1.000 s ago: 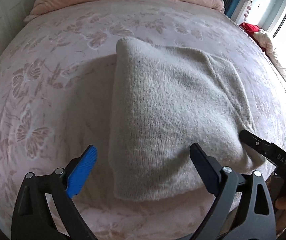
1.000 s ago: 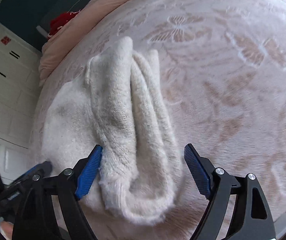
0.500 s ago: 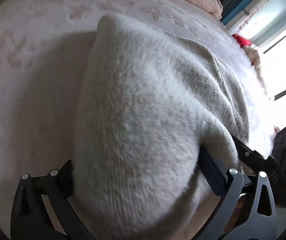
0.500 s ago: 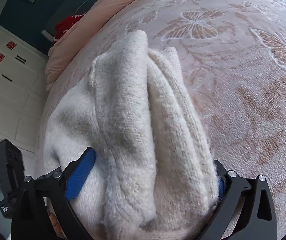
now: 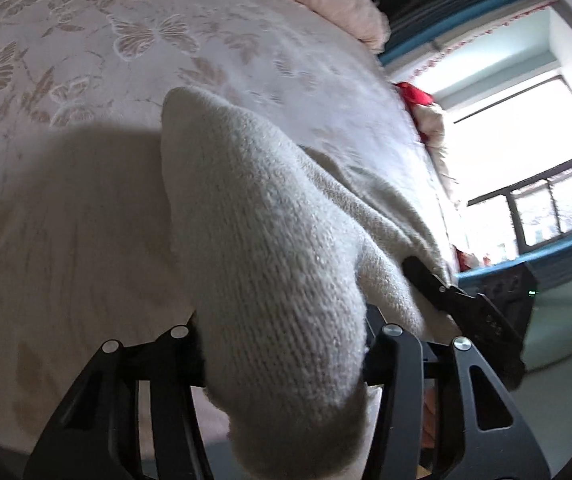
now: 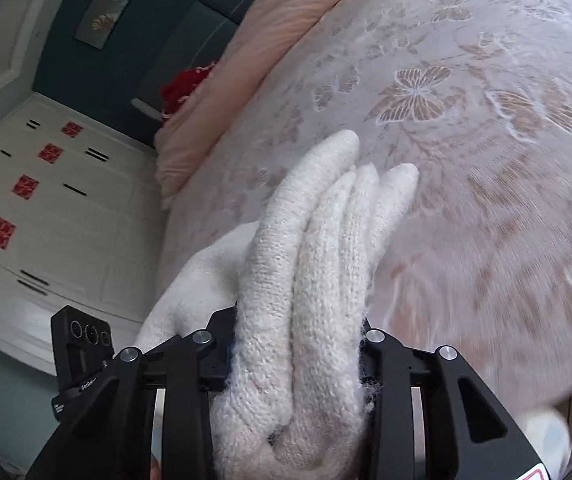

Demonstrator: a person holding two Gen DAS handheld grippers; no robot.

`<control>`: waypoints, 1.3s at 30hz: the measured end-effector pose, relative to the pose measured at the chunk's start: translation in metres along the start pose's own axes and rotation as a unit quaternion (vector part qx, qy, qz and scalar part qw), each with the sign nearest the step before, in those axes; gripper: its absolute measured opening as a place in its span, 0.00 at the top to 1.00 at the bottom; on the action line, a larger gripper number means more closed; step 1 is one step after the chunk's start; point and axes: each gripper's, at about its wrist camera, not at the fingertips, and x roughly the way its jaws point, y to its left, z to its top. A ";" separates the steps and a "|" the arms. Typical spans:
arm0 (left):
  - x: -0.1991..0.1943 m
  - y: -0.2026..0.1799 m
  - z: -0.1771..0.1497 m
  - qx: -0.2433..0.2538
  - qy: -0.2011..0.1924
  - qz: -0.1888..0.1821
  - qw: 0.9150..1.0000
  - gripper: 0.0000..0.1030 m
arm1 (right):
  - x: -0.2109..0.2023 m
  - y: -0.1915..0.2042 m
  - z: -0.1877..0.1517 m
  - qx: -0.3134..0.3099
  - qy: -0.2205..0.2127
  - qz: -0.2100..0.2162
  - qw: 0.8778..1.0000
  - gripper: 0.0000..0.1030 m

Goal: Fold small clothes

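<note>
Sweater (image 5: 270, 248), cream knit and already doubled into a thick pad, lies near the edge of the bed (image 5: 86, 60), on the pink butterfly-print cover. Its near edge is lifted off the cover; the far end rests on it.

Left gripper (image 5: 282, 356): jaws closed down on one near corner of the pad, knit bulging between and over them. Blue pads hidden by wool.

Right gripper (image 6: 297, 360): jaws pinched on the other near corner, where several rolled layers stack side by side. Layers are caught together, probably so the stack does not splay when raised. Loose fibres show at the right jaw.

Grip logic: one tong per corner keeps the near edge straight and level, so it can be carried over toward the far end for another fold. Holding at the corners, not mid-edge, should limit sag in the middle.

Right gripper also shows in the left view (image 5: 461, 312), just beside the sweater's edge.

Uncertain: whether every layer sits inside the left jaws; the wool covers the contact.

Background: peach quilt (image 6: 270, 20) at the head of the bed, white cupboard (image 6: 46, 208) with red squares, window (image 5: 525, 168) beyond the bed.
</note>
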 end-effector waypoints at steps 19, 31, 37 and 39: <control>-0.255 -0.185 -0.080 0.267 -0.234 -0.049 0.934 0.51 | -0.236 0.213 -0.058 -0.212 -0.247 0.121 0.938 0.65; -0.389 -0.237 -0.088 0.388 -0.407 -0.030 0.826 0.47 | -0.287 0.341 -0.052 -0.321 -0.333 0.195 0.865 0.64; -0.423 -0.225 -0.067 0.390 -0.450 -0.024 0.803 0.44 | -0.256 0.385 -0.036 -0.339 -0.328 0.212 0.856 0.63; -0.429 -0.211 -0.055 0.383 -0.454 -0.024 0.804 0.44 | -0.238 0.394 -0.027 -0.341 -0.319 0.213 0.858 0.63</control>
